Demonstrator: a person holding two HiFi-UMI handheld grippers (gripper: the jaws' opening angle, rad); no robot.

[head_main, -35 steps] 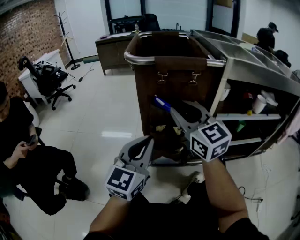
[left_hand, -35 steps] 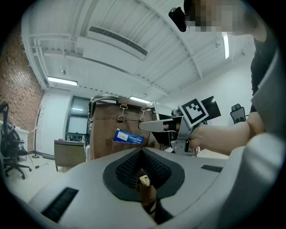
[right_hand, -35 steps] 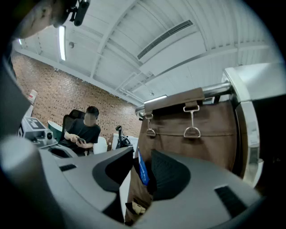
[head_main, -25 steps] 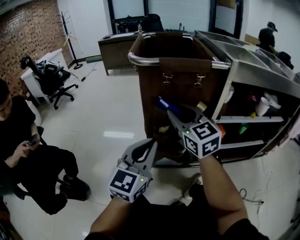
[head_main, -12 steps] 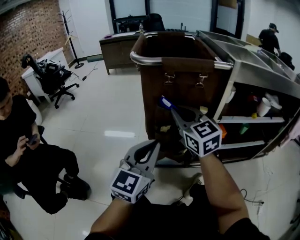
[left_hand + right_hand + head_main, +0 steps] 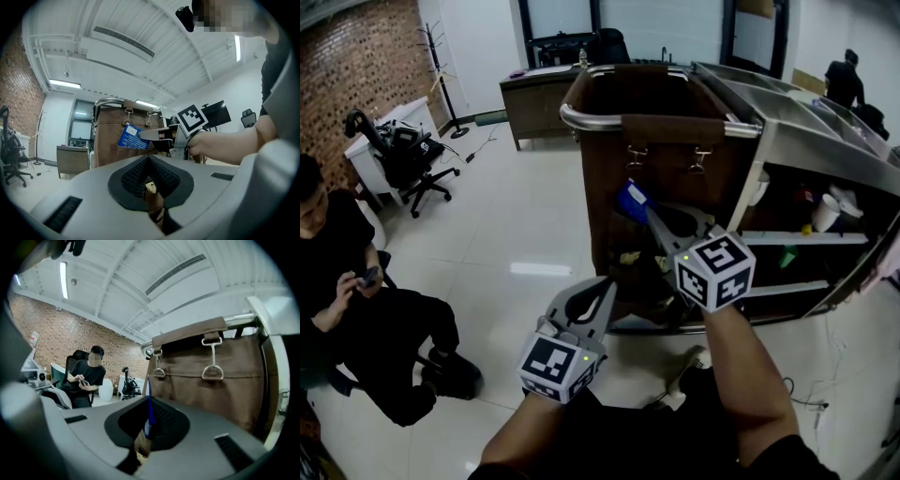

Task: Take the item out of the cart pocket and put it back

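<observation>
A flat blue packet (image 6: 631,202) sticks up in front of the brown fabric cart bag (image 6: 675,173), above its side pocket (image 6: 639,265). My right gripper (image 6: 649,218) has the packet between its jaws, which are closing with their pads pressing on it. The packet shows edge-on (image 6: 148,386) in the right gripper view and face-on (image 6: 133,138) in the left gripper view. My left gripper (image 6: 602,287) hangs lower left of the cart, shut and empty, its tips (image 6: 149,158) meeting.
A steel rail (image 6: 581,120) with two clips (image 6: 636,156) tops the bag. Steel shelves (image 6: 806,236) with cups adjoin on the right. A person (image 6: 356,309) sits at the left, with an office chair (image 6: 398,155) behind. A desk (image 6: 534,92) stands at the back.
The blue packet has risen a little in the right gripper and turned, so more of its face shows. The left gripper has hardly moved.
</observation>
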